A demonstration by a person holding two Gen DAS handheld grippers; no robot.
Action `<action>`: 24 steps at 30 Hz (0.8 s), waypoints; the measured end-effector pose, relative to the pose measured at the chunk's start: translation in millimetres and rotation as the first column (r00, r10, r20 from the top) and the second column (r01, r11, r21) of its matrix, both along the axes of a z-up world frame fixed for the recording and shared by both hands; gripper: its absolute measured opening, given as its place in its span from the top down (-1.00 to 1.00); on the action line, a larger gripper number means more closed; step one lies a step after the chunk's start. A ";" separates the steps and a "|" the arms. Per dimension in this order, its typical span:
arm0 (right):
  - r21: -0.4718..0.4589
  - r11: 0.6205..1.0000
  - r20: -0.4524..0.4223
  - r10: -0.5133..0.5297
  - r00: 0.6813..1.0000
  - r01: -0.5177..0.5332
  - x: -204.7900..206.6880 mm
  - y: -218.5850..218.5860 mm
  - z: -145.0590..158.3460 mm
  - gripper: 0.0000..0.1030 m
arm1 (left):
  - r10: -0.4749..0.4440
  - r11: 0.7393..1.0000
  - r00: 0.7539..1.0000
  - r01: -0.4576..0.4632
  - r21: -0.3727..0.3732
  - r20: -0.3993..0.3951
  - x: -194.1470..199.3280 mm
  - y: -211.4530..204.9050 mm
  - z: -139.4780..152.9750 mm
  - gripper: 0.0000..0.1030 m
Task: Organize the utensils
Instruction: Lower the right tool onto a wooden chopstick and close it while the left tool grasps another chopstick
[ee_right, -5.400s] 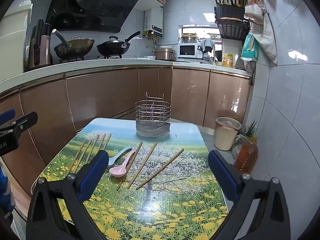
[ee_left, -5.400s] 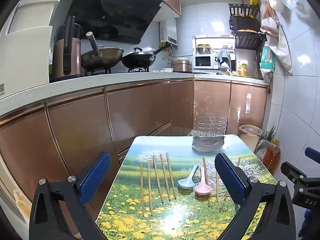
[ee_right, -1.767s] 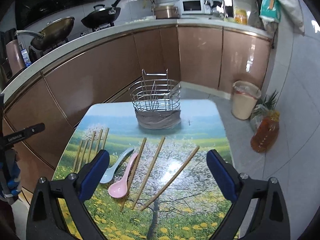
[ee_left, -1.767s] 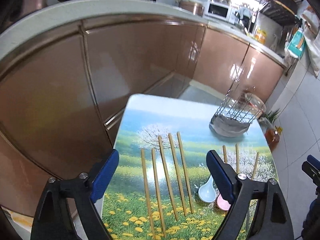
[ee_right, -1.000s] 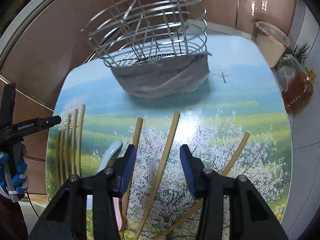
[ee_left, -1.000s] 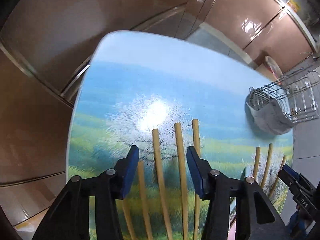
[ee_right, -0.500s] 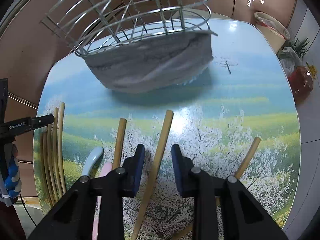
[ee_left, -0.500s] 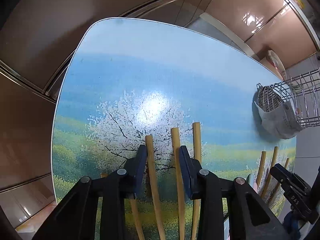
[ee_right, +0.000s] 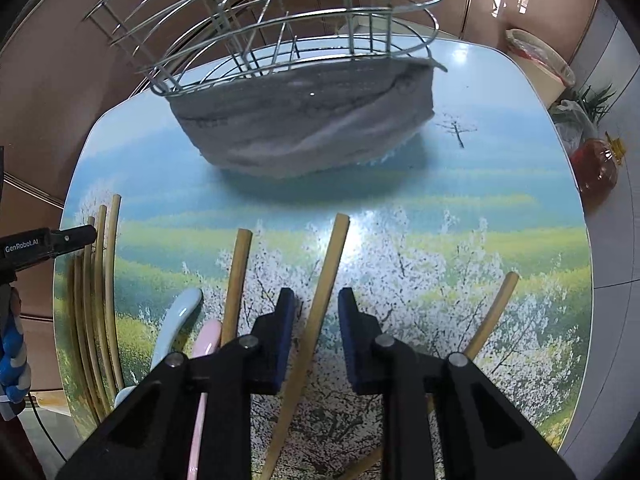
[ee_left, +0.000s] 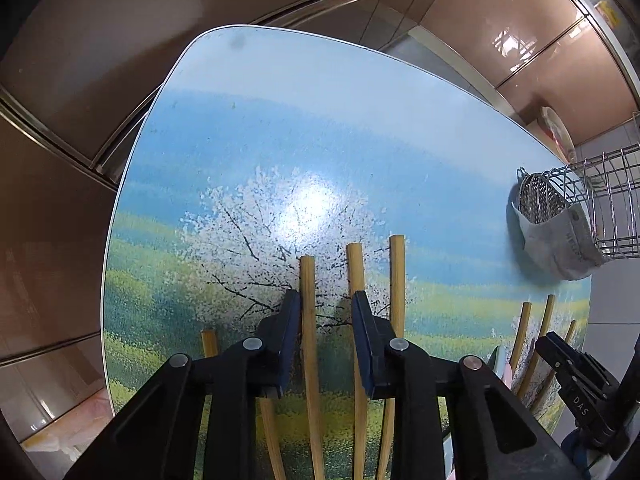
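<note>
While both grippers sit low over the table, each straddles one chopstick. Left gripper: jaws partly spread, not pinching; the chopstick between them lies against the left pad, w/ a gap to the right pad. A 2nd chopstick runs just under/behind the right pad, a 3rd just beyond it, so that pad has sticks on both sides. Two shorter-looking sticks lie left of the jaws, one end showing beside the left finger, the other mostly hidden under the gripper body.

Right gripper: jaws likewise partly spread around a slanted chopstick, small gaps each side, no contact I can confirm. Left of it lies another chopstick, near the left pad; then a pink spoon and a pale blue spoon, handles side by side. Off to the right a further chopstick angles away, lower part hidden behind the gripper arm.

Wire utensil basket stands at the far side of the table, base wrapped in a grey cloth, apart from all utensils; nothing visible inside from here. Left-side bundle of chopsticks shows in the right view, w/ the left tool's tip over it.

Around: brown cabinet fronts, a bin, an amber bottle on the floor beside the table
</note>
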State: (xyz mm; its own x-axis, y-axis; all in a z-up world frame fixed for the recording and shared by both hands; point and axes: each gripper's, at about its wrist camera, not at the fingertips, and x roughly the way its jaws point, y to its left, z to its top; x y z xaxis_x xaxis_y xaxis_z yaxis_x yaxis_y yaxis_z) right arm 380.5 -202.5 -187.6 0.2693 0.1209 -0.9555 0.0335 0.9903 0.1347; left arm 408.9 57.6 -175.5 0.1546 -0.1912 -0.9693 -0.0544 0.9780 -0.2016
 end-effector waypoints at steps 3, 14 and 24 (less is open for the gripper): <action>-0.005 1.000 0.000 0.003 1.000 -0.003 -2.3 -2.6 3.9 0.59 | 0.009 1.000 1.000 -0.009 0.004 0.002 -1.4 4.9 0.2 0.55; -0.025 1.000 -0.007 0.009 1.000 -0.009 -6.7 3.6 4.7 0.79 | 0.000 0.998 1.000 -0.001 0.061 0.003 -0.8 -2.1 2.5 0.64; -0.035 0.999 -0.004 0.011 1.000 -0.011 -8.8 8.7 6.3 0.80 | 0.024 0.995 1.000 -0.025 0.099 0.010 -3.2 -8.9 2.1 0.77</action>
